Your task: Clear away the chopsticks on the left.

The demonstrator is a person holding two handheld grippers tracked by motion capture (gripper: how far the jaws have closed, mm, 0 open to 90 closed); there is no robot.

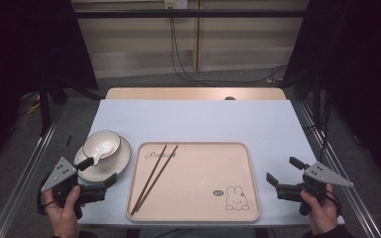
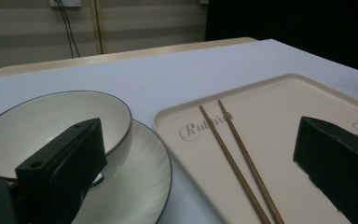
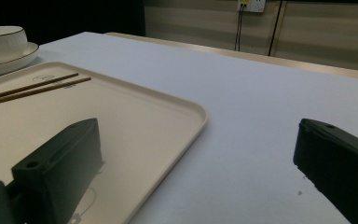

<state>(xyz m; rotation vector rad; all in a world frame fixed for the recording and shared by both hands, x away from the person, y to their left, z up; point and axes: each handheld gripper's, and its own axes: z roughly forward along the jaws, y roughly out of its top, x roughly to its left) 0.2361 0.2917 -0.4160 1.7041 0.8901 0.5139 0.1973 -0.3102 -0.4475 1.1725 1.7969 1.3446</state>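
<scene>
**Both grippers wide open at the tray's near corners, nothing held**

Left gripper (image 1: 98, 171): held low at the near left of the table, jaws spread wide, nothing between them. One jaw tip lies against the near edge of the plate (image 1: 121, 161), the other near the tray's left rim. In the left gripper view the left jaw stands in front of the bowl (image 2: 51, 121); the right jaw hangs over the tray (image 2: 279, 112).

Right gripper (image 1: 284, 171): at the near right, just off the tray's right rim, jaws also wide apart and empty. In the right gripper view one jaw sits over the tray's corner, the other over bare table (image 3: 261, 107).

Bowl (image 1: 101, 144): white, dark rim, sitting on the white plate, left of the tray and just beside it.

Chopsticks (image 1: 154, 177): a brown pair lying in the left part of the tray (image 1: 203, 163), nearly parallel, slanting from near the printed script at the far left down toward the near left corner. Well apart from either gripper's jaws.

Tray: beige, rabbit drawing at its near right corner.

Table (image 1: 203, 121): pale blue-white sheet over it.
</scene>
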